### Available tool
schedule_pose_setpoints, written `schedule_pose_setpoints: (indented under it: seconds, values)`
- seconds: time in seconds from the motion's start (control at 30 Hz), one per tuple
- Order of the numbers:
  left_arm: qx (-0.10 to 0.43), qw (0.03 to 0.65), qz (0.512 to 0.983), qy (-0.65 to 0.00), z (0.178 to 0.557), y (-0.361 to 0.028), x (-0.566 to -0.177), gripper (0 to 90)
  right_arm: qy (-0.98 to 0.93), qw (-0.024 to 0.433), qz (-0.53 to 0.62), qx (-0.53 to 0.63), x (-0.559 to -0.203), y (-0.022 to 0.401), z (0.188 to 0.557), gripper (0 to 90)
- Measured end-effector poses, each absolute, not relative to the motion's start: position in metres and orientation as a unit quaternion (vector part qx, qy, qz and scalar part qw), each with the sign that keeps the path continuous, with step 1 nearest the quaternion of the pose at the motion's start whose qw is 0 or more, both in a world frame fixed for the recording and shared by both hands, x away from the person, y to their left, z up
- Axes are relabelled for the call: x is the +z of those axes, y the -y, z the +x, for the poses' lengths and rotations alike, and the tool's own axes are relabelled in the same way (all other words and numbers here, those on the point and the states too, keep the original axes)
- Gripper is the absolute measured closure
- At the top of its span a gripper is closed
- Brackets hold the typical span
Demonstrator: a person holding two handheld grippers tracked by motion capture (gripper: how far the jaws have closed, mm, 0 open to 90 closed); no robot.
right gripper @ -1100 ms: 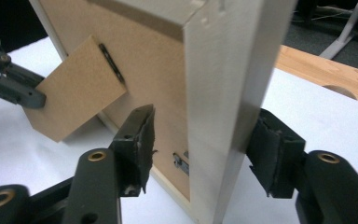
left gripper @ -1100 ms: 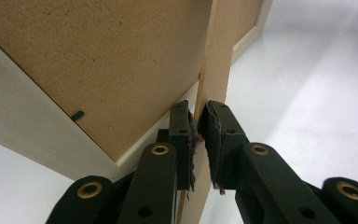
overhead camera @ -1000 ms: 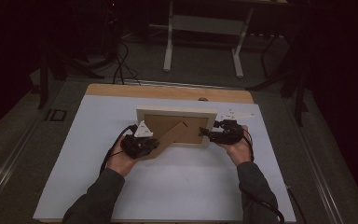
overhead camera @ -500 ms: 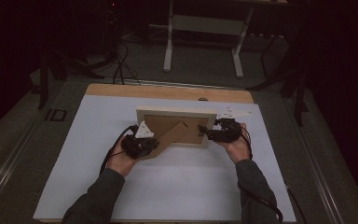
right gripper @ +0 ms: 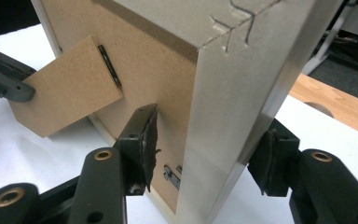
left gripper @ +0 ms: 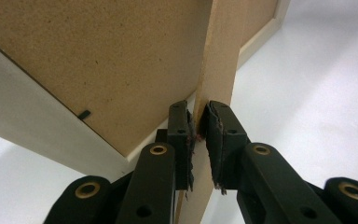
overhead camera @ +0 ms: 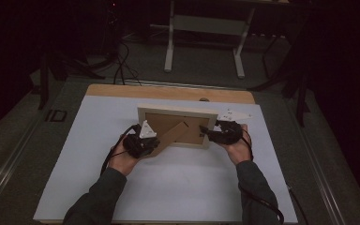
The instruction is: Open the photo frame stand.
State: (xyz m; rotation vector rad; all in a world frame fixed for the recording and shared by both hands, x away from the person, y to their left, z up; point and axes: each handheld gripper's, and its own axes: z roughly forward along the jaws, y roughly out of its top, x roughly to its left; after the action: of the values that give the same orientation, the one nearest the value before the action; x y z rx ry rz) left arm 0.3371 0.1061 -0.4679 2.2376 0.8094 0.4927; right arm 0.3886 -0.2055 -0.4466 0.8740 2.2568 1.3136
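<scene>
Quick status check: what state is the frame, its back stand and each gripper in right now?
Pale wooden picture frame: standing on its edge on the white table, brown back toward the person.
Brown fibreboard back stand: swung out from the backing.
Left gripper: shut on the stand's edge.
Right gripper: jaws astride the frame's side rail, just been closing, one pad not yet touching.

Pale cream picture frame (overhead camera: 177,111) with plain brown fibreboard backing (left gripper: 98,60), unpatterned. Same brown on the stand flap (right gripper: 65,88), crossed by a thin black hinge strip (right gripper: 109,66). Black grippers, left (left gripper: 198,121) and right (right gripper: 209,154), with brass-coloured rivets and grey plates on top. White tabletop (overhead camera: 178,183), bare tan wood along its far edge. Dark green sleeves (overhead camera: 93,197).
</scene>
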Motion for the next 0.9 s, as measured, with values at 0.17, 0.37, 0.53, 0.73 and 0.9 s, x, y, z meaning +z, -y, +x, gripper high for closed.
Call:
schedule_pose_setpoints:
  seconds: [0.17,0.37,0.53,0.73,0.9]
  values:
    - [0.194,0.348,0.86,-0.319,0.338,-0.105,-0.469,81.6,-0.807,0.211,0.306,0.459,-0.447,0.203,0.387,50.7]
    - [0.195,0.35,0.854,-0.331,0.341,-0.105,-0.469,82.2,-0.812,0.243,0.297,0.439,-0.445,0.196,0.384,58.5]
    - [0.192,0.354,0.852,-0.335,0.342,-0.105,-0.467,82.0,-0.808,0.255,0.301,0.438,-0.446,0.193,0.384,60.4]
    - [0.186,0.354,0.853,-0.336,0.34,-0.106,-0.47,82.2,-0.811,0.252,0.295,0.437,-0.446,0.192,0.38,61.7]
    - [0.185,0.351,0.851,-0.343,0.339,-0.106,-0.474,82.3,-0.812,0.237,0.292,0.446,-0.447,0.194,0.378,61.7]
